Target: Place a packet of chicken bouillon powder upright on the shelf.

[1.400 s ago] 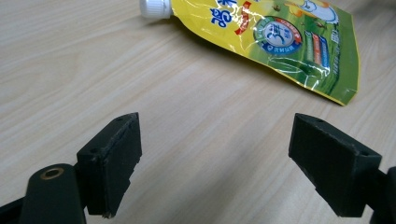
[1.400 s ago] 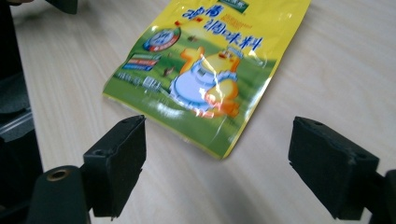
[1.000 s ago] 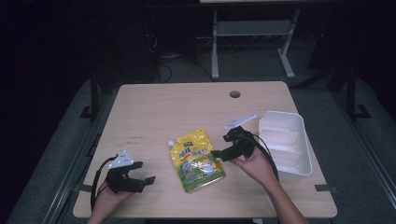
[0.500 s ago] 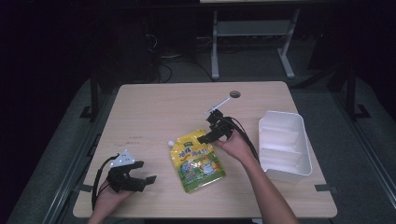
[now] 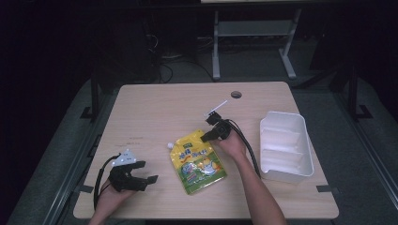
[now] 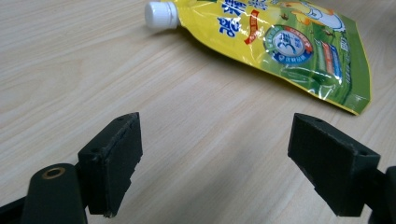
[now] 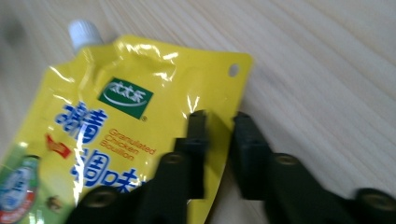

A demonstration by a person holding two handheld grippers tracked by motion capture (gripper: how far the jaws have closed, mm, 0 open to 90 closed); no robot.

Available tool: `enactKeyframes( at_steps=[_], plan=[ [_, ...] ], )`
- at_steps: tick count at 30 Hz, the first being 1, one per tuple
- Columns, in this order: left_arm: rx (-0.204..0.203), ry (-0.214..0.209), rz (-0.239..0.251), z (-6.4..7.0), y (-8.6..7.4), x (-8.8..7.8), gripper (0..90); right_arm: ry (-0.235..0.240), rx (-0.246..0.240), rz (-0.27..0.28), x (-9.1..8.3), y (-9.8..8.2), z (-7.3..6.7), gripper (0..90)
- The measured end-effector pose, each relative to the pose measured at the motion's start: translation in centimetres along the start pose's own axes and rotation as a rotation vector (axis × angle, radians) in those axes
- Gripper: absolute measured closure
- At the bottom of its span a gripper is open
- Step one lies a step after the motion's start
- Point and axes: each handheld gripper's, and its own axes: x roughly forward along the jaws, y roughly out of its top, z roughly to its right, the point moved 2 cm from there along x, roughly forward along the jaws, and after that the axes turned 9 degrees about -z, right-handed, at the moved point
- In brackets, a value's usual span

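Right tongs (image 7: 217,154) moved onto glossy yellow pouch (image 5: 199,161) (white cap).

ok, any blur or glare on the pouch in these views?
Right gripper view: soft motion blur, glare streaks on the pouch near the cap. Left gripper view: pouch sharp, light sheen. High view: dim surroundings, table evenly lit, no glare.

dim surroundings | table (image 5: 159,112) lit | pouch (image 7: 116,121) glare | motion blur
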Motion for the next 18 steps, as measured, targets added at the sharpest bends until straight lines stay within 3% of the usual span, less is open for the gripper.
enactKeyframes(
  at_steps=[1,5,8,9,10,11,12,14,18],
  plan=[
    [-0.003,-0.003,0.002,0.0,0.0,0.0,17.4,0.029,-0.009,0.025,-0.4,0.0,-0.1,89.5],
    [-0.010,-0.019,0.007,0.2,0.3,0.3,17.4,0.024,-0.042,0.038,-1.3,0.0,-0.8,90.0],
    [-0.018,-0.036,0.009,0.3,0.6,0.5,17.4,0.043,-0.065,0.082,-2.5,-0.2,-1.4,90.0],
    [-0.024,-0.058,0.015,0.4,1.0,0.7,17.4,0.059,-0.087,0.132,-4.0,-0.6,-2.2,90.0],
    [-0.024,-0.058,0.015,0.4,1.0,0.7,17.6,0.059,-0.087,0.132,-4.0,-0.6,-2.2,90.0],
    [-0.024,-0.083,0.022,0.9,1.7,0.9,17.6,0.075,-0.113,0.177,-5.4,-1.0,-3.0,90.0],
    [-0.024,-0.083,0.022,0.9,1.7,0.9,17.6,0.075,-0.113,0.177,-5.4,-1.0,-3.0,90.0],
    [-0.015,-0.131,0.045,1.6,2.4,0.9,17.7,0.076,-0.144,0.223,-7.1,-1.6,-4.2,90.0],
    [0.019,-0.198,0.062,3.2,3.7,1.2,21.0,0.086,-0.186,0.265,-8.8,-2.4,-5.3,90.0]
  ],
)
